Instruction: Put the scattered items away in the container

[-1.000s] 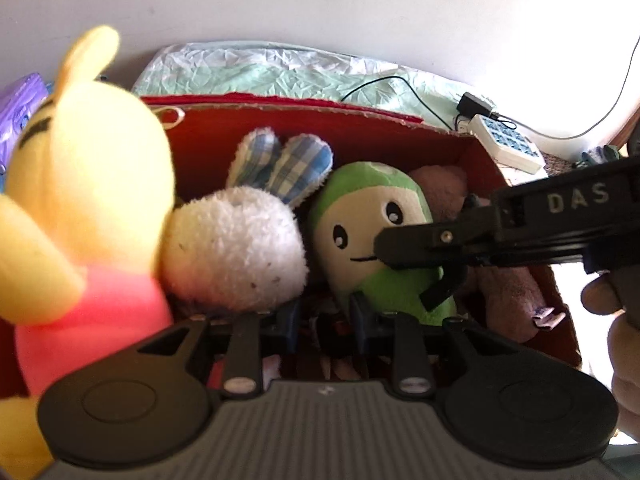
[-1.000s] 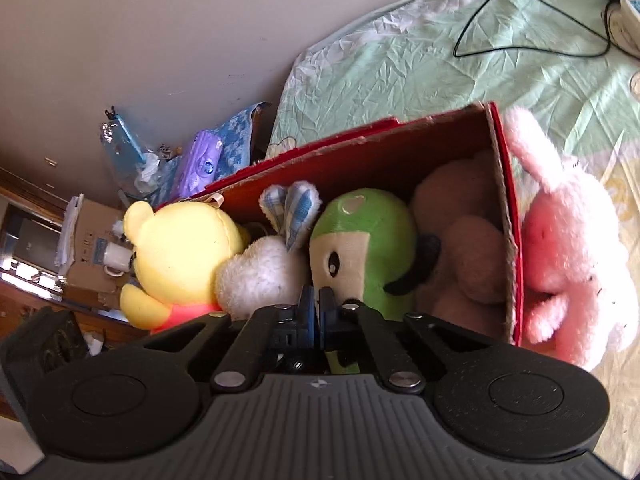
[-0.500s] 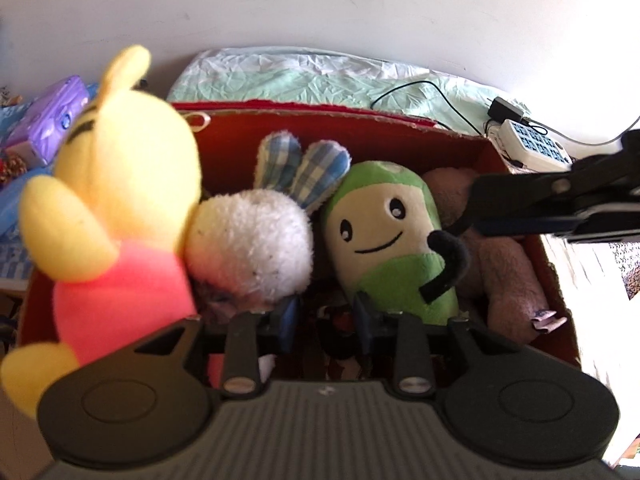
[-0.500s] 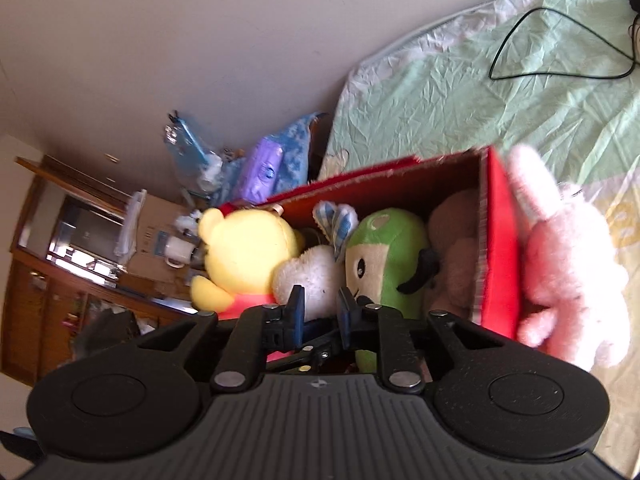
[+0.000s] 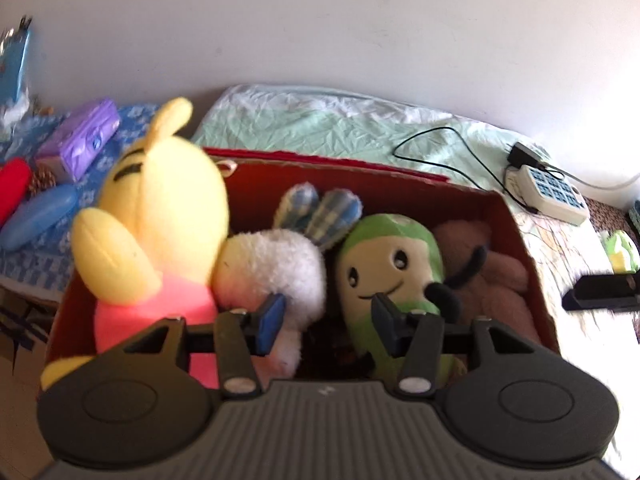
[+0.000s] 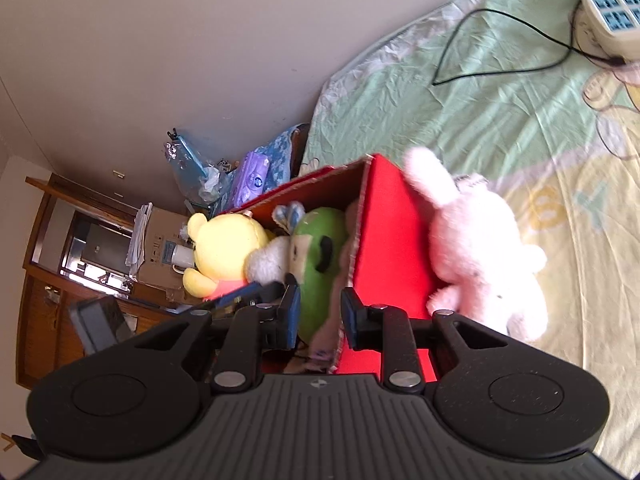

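- Left gripper (image 5: 326, 322): jaws opening, nothing between the pads; a second ago they stood nearly closed low over the red cardboard box (image 5: 516, 224). Judged: a toy has just been let go inside.
- Right gripper (image 6: 320, 316): jaws opening, a narrow gap, no toy pinched; the box's near wall edge shows between them. It has swung out from over the box toward the 3 o'clock side since the earlier frames.
- Box contents, left wrist view, 9 to 3 o'clock: yellow plush bear in a pink shirt (image 5: 160, 216), white fluffy plush with blue checked ears (image 5: 276, 268), green bean-shaped plush with a smiling face (image 5: 388, 264), brown plush (image 5: 488, 272). Packed side by side, touching.
- Outstanding item: pink plush rabbit (image 6: 480, 256), lying on the pale green bedsheet (image 6: 460, 80), touching the box's outer red wall at 3 o'clock. Judged next pick.
- Room: little free space inside the box; the bear rises above the rim at 9 o'clock. Open bed lies beyond the rabbit; black cable (image 6: 500, 40) and white power strip (image 6: 612, 12) sit well apart at 1 o'clock.
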Available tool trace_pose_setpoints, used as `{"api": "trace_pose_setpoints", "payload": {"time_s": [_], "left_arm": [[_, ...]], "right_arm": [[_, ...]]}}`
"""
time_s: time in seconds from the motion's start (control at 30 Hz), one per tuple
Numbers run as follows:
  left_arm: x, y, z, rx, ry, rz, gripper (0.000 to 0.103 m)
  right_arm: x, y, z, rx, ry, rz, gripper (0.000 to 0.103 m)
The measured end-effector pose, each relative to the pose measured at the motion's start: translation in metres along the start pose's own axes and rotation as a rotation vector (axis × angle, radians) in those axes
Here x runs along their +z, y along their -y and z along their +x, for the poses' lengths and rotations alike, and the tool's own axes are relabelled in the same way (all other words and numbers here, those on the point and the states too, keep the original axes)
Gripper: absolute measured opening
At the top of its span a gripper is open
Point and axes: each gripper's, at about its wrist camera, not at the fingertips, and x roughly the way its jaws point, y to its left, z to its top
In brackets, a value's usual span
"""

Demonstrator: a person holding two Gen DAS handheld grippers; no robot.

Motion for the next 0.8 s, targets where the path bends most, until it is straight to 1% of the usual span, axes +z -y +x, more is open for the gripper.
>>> {"api": "trace_pose_setpoints", "payload": {"time_s": [0.13,0.23,0.3,0.4,0.47,0.57,0.6,0.63,0.67,0.7,0.73,0.8], "left_arm": [[0.005,-0.001,-0.004,0.003,0.022,0.003,0.051],[0.006,-0.006,-0.006,-0.006,0.030,-0.020,0.051],[0.005,-0.010,-0.007,-0.028,0.029,-0.033,0.054],[-0.001,-0.012,-0.011,-0.027,0.036,-0.014,0.062],[-0.004,-0.013,-0.012,-0.036,0.034,0.003,0.062],[-0.008,-0.011,-0.013,-0.036,0.026,0.053,0.062],[-0.010,-0.010,-0.014,-0.043,0.025,0.068,0.065],[-0.010,-0.009,-0.014,-0.053,0.024,0.081,0.071],[-0.011,-0.008,-0.015,-0.055,0.023,0.096,0.073],[-0.011,-0.007,-0.015,-0.044,0.022,0.116,0.078],[-0.012,-0.007,-0.015,-0.031,0.023,0.133,0.079],[-0.012,-0.008,-0.013,-0.045,0.019,0.146,0.079]], "right_arm": [[-0.002,-0.006,0.001,0.038,-0.022,-0.030,0.026],[-0.001,-0.026,0.015,0.081,-0.057,-0.086,0.025],[-0.004,-0.042,0.029,0.100,-0.090,-0.141,0.025],[-0.007,-0.066,0.057,0.064,-0.111,-0.230,0.025],[-0.002,-0.070,0.075,0.058,-0.120,-0.203,0.025],[0.011,-0.072,0.097,0.084,-0.137,-0.156,0.025],[0.013,-0.076,0.105,0.077,-0.143,-0.162,0.025],[0.016,-0.081,0.112,0.066,-0.150,-0.176,0.025],[0.018,-0.085,0.119,0.053,-0.158,-0.186,0.026],[0.019,-0.089,0.125,0.027,-0.169,-0.192,0.026],[0.020,-0.092,0.133,-0.005,-0.184,-0.197,0.028],[0.019,-0.097,0.146,-0.037,-0.212,-0.199,0.031]]}}
